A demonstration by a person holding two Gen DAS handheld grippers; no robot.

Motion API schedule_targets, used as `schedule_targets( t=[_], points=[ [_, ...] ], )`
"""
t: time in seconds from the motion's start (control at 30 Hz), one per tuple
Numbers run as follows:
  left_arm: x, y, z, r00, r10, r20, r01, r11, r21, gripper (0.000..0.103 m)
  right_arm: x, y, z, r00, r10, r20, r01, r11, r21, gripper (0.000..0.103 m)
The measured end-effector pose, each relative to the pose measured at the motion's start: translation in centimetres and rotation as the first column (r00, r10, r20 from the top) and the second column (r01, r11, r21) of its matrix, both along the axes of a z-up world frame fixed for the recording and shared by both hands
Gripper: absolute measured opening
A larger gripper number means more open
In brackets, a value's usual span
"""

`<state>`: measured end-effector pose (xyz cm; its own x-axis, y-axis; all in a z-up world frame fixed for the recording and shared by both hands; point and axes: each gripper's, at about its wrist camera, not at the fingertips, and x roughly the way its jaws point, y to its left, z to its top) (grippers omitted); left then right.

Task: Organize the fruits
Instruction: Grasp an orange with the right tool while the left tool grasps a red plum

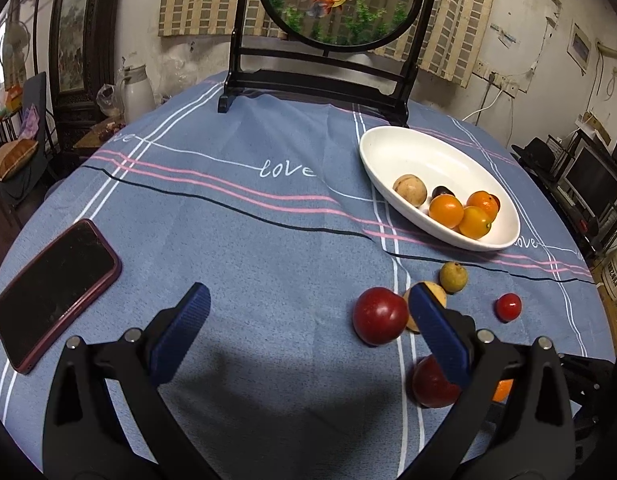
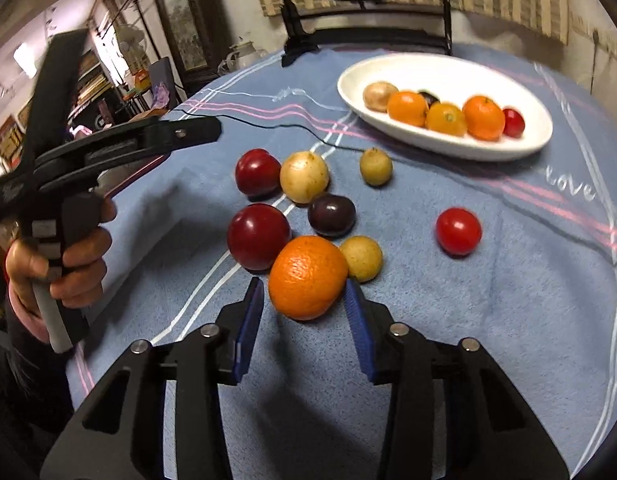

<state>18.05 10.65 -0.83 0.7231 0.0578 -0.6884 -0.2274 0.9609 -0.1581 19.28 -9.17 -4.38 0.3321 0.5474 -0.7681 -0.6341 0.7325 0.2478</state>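
A white oval bowl [image 2: 468,146] holds several fruits, mostly oranges; it also shows in the left wrist view [image 1: 408,148]. Loose fruits lie on the blue cloth. In the right wrist view an orange [image 2: 307,277] sits between the tips of my right gripper [image 2: 304,320], whose jaws are open on either side of it. Behind it lie two red plums [image 2: 257,237], a dark plum [image 2: 331,215], yellow fruits [image 2: 304,177] and a small red tomato [image 2: 458,231]. My left gripper [image 1: 308,312] is open and empty, left of a red plum [image 1: 379,315].
A phone in a red case [image 1: 52,292] lies on the cloth at the left. A black wooden stand with a round goldfish panel [image 1: 316,80] stands at the table's far edge. The left hand-held gripper [image 2: 120,144] shows at the left of the right wrist view.
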Motion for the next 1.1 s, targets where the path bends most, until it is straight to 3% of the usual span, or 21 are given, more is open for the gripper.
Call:
schedule_targets(
  t=[0.37, 0.67, 0.83, 0.93, 1.07, 1.1],
  points=[
    [-0.1, -0.3, 0.1, 1.000, -0.009, 0.004, 0.009, 1.000, 0.021, 0.101, 1.0, 0.2, -0.1, 0.998, -0.040, -0.054, 0.043, 0.998, 0.052, 0.040],
    [-0.2, -0.9, 0.1, 1.000, -0.029, 0.006, 0.028, 0.998, 0.051, 0.101, 1.4, -0.4, 0.0, 0.997, -0.070, -0.039, 0.073, 0.995, 0.064, 0.037],
    [-0.8, -1.7, 0.2, 0.993, -0.118, 0.019, 0.118, 0.992, 0.034, 0.101, 1.4, -2.4, 1.9, 0.994, -0.111, -0.016, 0.112, 0.981, 0.156, 0.037],
    [-1.3, -3.4, 0.2, 0.969, -0.244, 0.028, 0.243, 0.970, 0.028, 0.101, 1.5, -3.7, 3.0, 0.983, -0.176, 0.046, 0.166, 0.972, 0.165, 0.037],
    [-2.0, -6.1, 0.0, 0.908, -0.419, 0.023, 0.419, 0.908, 0.024, 0.099, 1.9, -5.0, 3.6, 0.971, -0.231, 0.066, 0.215, 0.959, 0.187, 0.037],
    [-2.1, -6.6, -0.2, 0.903, -0.430, 0.016, 0.429, 0.902, 0.043, 0.093, 2.0, -5.2, 3.7, 0.969, -0.240, 0.064, 0.224, 0.956, 0.190, 0.037]
  ],
)
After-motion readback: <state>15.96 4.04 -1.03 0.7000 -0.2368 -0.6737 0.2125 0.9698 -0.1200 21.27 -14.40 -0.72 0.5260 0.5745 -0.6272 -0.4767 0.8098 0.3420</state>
